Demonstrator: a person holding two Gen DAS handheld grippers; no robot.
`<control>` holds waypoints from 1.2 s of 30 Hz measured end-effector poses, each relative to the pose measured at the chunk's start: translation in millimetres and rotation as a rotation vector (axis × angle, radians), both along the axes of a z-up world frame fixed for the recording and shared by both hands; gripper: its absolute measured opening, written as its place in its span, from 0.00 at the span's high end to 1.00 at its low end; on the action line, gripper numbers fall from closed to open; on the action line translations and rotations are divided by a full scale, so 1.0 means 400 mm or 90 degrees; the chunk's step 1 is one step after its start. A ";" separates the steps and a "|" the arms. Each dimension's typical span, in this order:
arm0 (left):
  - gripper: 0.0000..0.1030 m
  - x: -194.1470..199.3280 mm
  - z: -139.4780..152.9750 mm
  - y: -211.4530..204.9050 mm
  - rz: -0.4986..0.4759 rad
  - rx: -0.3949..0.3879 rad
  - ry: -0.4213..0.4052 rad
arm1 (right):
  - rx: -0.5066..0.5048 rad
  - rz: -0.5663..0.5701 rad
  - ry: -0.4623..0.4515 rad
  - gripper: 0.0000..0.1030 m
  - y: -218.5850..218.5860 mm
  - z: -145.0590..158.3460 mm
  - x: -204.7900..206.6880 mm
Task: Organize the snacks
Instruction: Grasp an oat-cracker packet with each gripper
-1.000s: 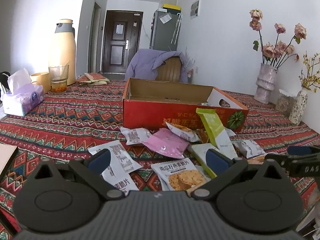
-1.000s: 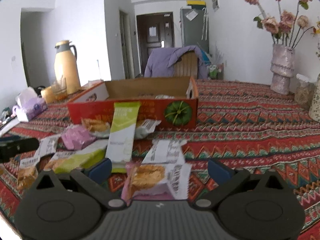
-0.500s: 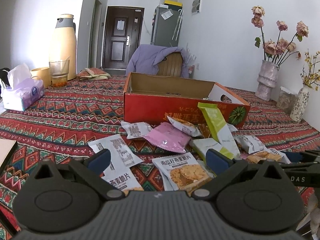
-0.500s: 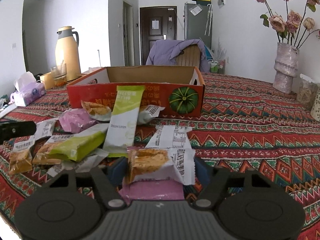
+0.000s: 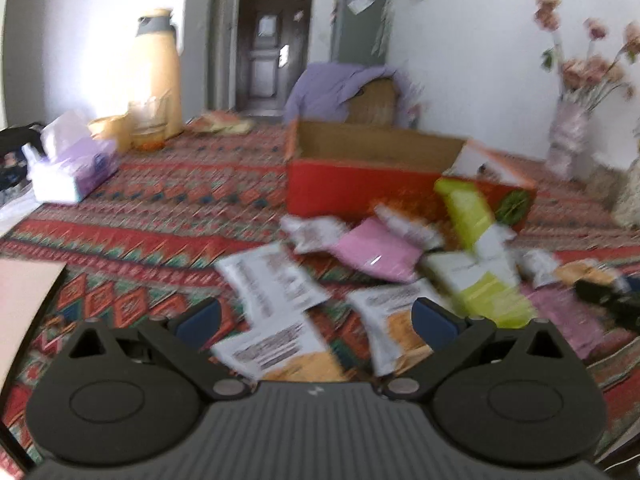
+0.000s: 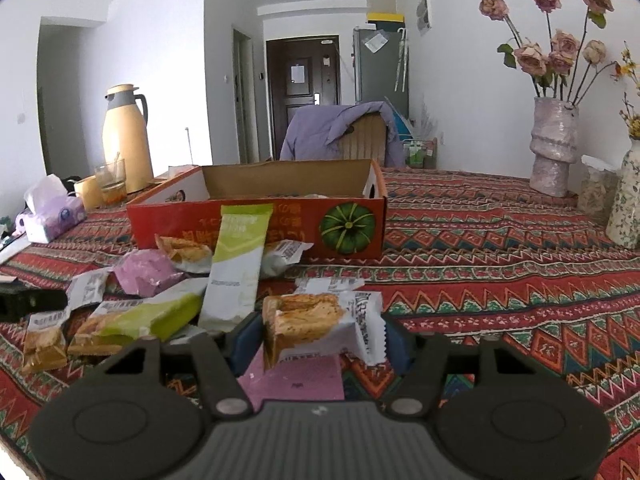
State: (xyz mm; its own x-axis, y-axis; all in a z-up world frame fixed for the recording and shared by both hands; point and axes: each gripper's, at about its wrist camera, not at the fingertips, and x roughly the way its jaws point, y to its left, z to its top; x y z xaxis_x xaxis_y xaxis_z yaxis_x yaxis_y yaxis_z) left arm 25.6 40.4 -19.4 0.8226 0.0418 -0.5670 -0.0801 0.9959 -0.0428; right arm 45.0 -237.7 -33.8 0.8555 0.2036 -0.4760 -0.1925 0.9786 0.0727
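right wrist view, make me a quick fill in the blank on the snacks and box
1. The right gripper is shut on a ____ packet.
2. The red box bears a green ____ picture.
3. The tall green-and-white packet leans against the ____.
4. The thermos stands ____ of the box.

Missing words: snack; pumpkin; box; left

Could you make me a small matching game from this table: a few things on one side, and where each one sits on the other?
Things:
1. toast snack packet
2. tall green-and-white sachet
3. tissue pack
4. flower vase

Places:
A. far right, by the wall
B. leaning on the red box
C. between the right gripper's pads
D. far left of the table

Pairs: 1-C, 2-B, 3-D, 4-A
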 end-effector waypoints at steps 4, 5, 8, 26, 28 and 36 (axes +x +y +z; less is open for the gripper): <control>0.00 0.013 -0.025 0.016 0.031 0.000 0.045 | 0.005 -0.006 -0.003 0.39 -0.007 -0.002 0.000; 0.00 0.014 -0.028 0.015 0.035 0.006 0.049 | 0.006 -0.007 -0.003 0.39 -0.009 -0.003 0.001; 0.00 0.013 -0.034 0.011 0.032 0.017 0.057 | 0.005 -0.009 -0.002 0.38 -0.012 -0.003 -0.002; 0.52 0.002 -0.052 0.007 -0.008 0.032 0.070 | 0.002 -0.014 -0.007 0.38 -0.015 0.002 -0.013; 0.55 -0.001 -0.052 0.009 -0.011 0.031 0.066 | 0.001 -0.015 -0.007 0.38 -0.014 0.002 -0.013; 0.57 -0.014 -0.039 0.012 -0.019 0.030 0.037 | -0.001 -0.015 -0.012 0.38 -0.013 0.004 -0.017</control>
State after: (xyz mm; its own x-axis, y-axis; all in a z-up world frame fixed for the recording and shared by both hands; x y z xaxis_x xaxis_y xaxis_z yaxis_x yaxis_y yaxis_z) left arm 19.9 45.3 -34.9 0.7896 0.0455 -0.6119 -0.0510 0.9987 0.0085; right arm 38.2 -242.9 -32.2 0.8686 0.1826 -0.4606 -0.1709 0.9830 0.0673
